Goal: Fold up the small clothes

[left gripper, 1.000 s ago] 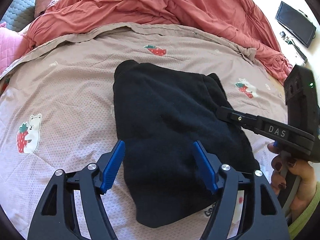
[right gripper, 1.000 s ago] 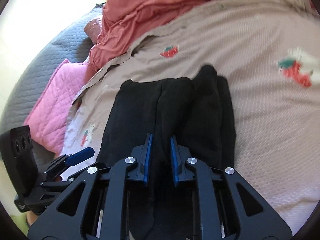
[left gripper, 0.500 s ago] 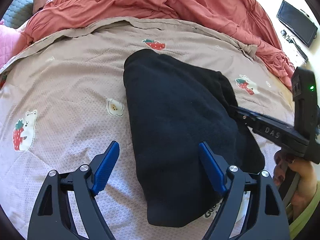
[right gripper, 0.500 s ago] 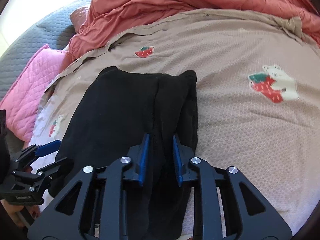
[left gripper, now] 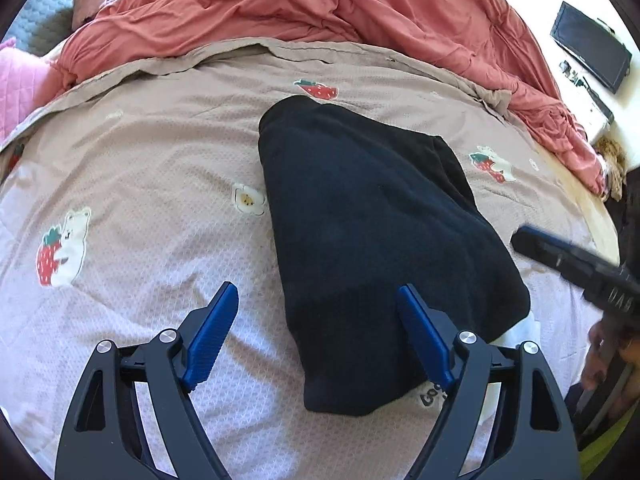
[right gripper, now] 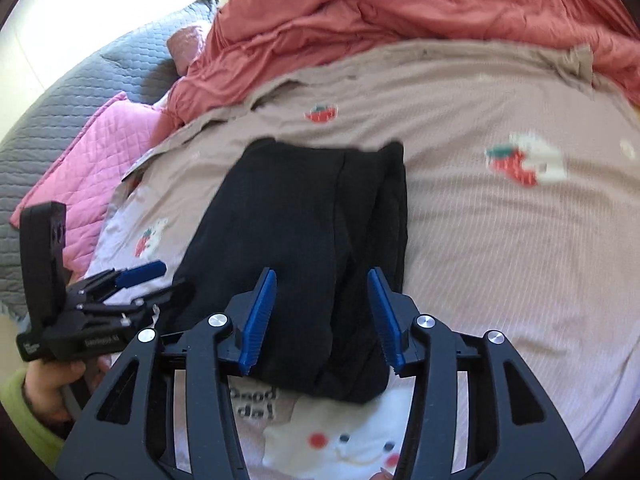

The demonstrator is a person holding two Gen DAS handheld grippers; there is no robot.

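Ahead of both my claws spreads the beige bedspread (left gripper: 152, 168), printed with strawberries and bears, and past its far edge the red duvet (left gripper: 320, 4) lies bunched up. From my right claw's camera a grey quilt (right gripper: 80, 92) and a pink pillow (right gripper: 88, 160) sit off to the far left of that claw. The black garment (left gripper: 360, 220) lies folded on the bedspread, straight in front of both claws and running away from them; through the right camera I see a lengthwise fold line on it and its near end resting on a white printed cloth (right gripper: 340, 444), which carries dark lettering and a small face. My left claw (left gripper: 316, 336) is wide open with nothing in it: its right finger sits over the near corner of the garment, its left finger over bare bedspread. My right claw (right gripper: 322, 320) is also parted and grips nothing, both blue pads (right gripper: 260, 316) hovering above the garment's near end; I cannot tell whether they touch the fabric. Far off to the left claw's right, a dark screen (left gripper: 592, 46) lies on a pale surface.
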